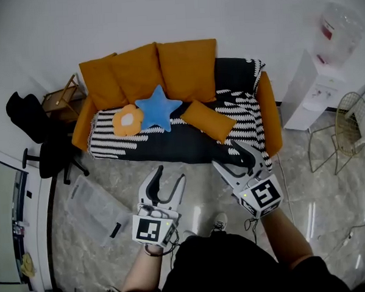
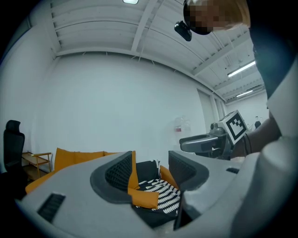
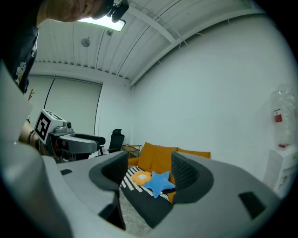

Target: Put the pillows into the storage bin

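A blue star pillow [image 1: 158,108], an orange flower pillow [image 1: 127,120] and a loose orange rectangular pillow [image 1: 208,120] lie on the black-and-white striped seat of a sofa [image 1: 170,146] with orange back cushions. A clear plastic bin [image 1: 97,208] lies on the floor to the left. My left gripper [image 1: 170,174] and right gripper [image 1: 227,153] are held level in front of the sofa, short of its front edge, both open with nothing between the jaws. The right gripper view frames the star pillow [image 3: 159,181] and flower pillow [image 3: 140,177] between its jaws. The left gripper view frames the rectangular pillow [image 2: 145,199].
A black office chair [image 1: 38,131] and a small wooden side table [image 1: 64,96] stand left of the sofa. A white water dispenser [image 1: 325,74] and a wire chair [image 1: 346,127] stand to the right. The floor is grey marble tile.
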A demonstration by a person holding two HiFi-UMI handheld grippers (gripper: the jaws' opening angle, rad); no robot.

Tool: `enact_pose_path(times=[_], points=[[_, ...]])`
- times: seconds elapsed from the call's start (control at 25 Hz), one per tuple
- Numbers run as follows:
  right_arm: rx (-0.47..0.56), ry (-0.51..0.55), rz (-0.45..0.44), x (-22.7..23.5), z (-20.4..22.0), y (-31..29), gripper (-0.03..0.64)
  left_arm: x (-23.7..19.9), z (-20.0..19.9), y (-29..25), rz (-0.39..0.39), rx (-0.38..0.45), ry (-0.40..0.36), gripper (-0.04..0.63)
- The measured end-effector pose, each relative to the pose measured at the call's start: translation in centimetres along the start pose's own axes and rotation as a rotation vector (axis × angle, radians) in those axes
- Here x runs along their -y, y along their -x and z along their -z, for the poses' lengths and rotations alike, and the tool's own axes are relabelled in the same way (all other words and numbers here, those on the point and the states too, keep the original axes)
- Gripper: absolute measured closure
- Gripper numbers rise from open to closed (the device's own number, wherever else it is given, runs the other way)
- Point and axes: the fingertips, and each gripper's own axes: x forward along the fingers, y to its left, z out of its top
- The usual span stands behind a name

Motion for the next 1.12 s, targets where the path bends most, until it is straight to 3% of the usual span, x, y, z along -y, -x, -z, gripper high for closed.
enact_pose_path(times=[0.24, 0.4, 0.68, 1.12], points=[[0.005, -0.011, 0.01, 1.8, 0.2, -0.5, 0.31, -0.1, -0.2, -1.8, 0.005, -0.024, -0.004, 0.364], [-0.001, -0.028, 0.03, 2.7, 0.7, -0.5, 0.302, -0.3, 0.6, -2.3, 0.012, -0.083, -0.001, 0.364], [-0.029, -0.021, 0.056, 3.5, 1.4, -2.0, 0.29, -1.9, 0.5, -4.1, 0.046, -0.015, 0.008, 0.364], [-0.094, 0.004, 0.109, 2.8, 1.9, -11.5, 0.275, -11.6, 2.3, -7.2, 0.114, -0.006, 0.054, 0.364]])
